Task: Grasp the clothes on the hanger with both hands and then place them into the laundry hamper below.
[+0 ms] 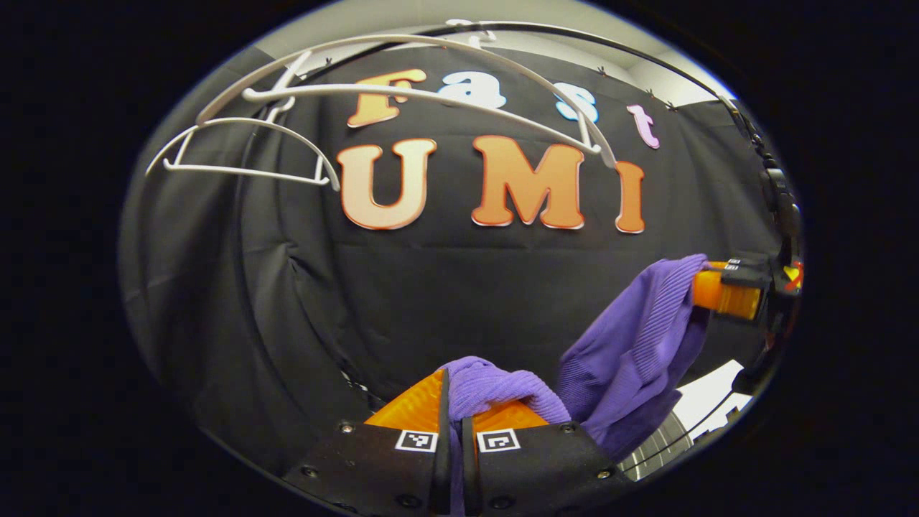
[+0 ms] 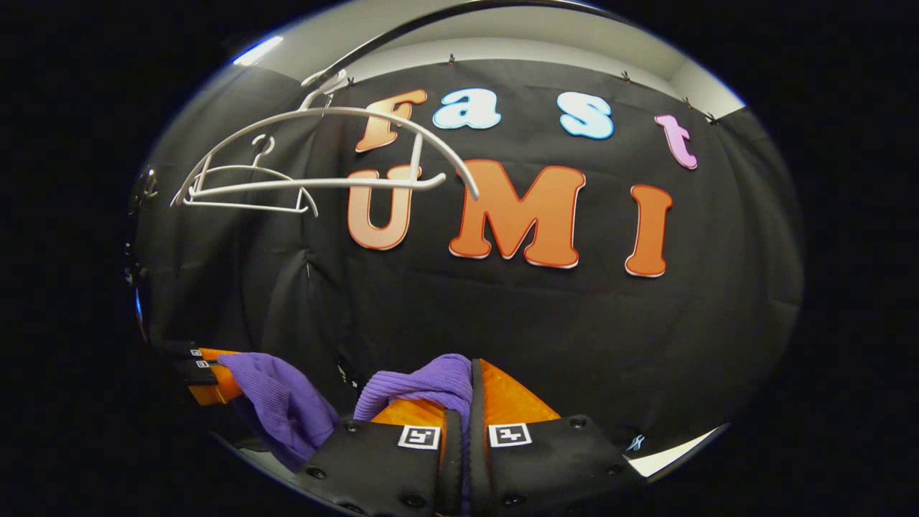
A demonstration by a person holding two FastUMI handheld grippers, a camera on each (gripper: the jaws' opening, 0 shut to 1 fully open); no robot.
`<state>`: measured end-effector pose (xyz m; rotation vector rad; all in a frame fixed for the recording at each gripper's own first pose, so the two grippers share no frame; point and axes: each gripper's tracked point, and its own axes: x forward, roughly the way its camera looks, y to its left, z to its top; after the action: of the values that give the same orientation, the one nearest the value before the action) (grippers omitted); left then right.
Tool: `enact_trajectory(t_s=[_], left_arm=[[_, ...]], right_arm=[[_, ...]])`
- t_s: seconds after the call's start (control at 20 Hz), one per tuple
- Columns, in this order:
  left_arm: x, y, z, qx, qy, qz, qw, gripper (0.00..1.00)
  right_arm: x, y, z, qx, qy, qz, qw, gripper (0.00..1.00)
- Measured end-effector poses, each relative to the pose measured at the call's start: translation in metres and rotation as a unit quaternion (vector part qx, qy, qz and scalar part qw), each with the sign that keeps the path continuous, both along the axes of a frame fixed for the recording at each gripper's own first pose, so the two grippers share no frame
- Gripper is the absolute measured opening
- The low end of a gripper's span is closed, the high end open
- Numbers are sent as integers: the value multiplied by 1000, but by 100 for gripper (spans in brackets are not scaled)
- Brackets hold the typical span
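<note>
Below white hangers (image 1: 402, 93), both tools (image 1: 454, 402) (image 2: 459, 402) clamp purple garment (image 1: 632, 345).

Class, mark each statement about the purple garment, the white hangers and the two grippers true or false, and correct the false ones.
1. Both grippers are shut on the purple knitted garment. True: the left gripper and right gripper each pinch a fold.
2. The garment hangs on a white plastic hanger. False: the hangers are bare.
3. Two white hangers are visible on the rail above. True.
4. The left gripper is open. False: it is shut on the cloth.
</note>
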<state>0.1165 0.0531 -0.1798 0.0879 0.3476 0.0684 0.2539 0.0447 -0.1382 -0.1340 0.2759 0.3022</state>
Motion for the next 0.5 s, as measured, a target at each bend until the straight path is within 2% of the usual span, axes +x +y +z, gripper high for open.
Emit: enact_trajectory(t_s=[0.05,0.15,0.25,0.4,0.5], left_arm=[[0,-11,-15,-28,17,-10,999,7],[-3,-35,-56,-88,66,-16,994,7],[-20,-46,-101,-128,140,10,982,7],[-41,-62,-150,-158,222,30,962,8],[-57,-72,-170,-167,261,37,950,7]], right_arm=[[-7,2,-15,8,21,-3,1000,11],[-16,5,-57,24,78,-9,997,11],[-29,-2,-103,18,134,-24,991,11],[-49,-13,-164,4,204,-40,978,12],[-71,-18,-200,6,256,-45,966,12]])
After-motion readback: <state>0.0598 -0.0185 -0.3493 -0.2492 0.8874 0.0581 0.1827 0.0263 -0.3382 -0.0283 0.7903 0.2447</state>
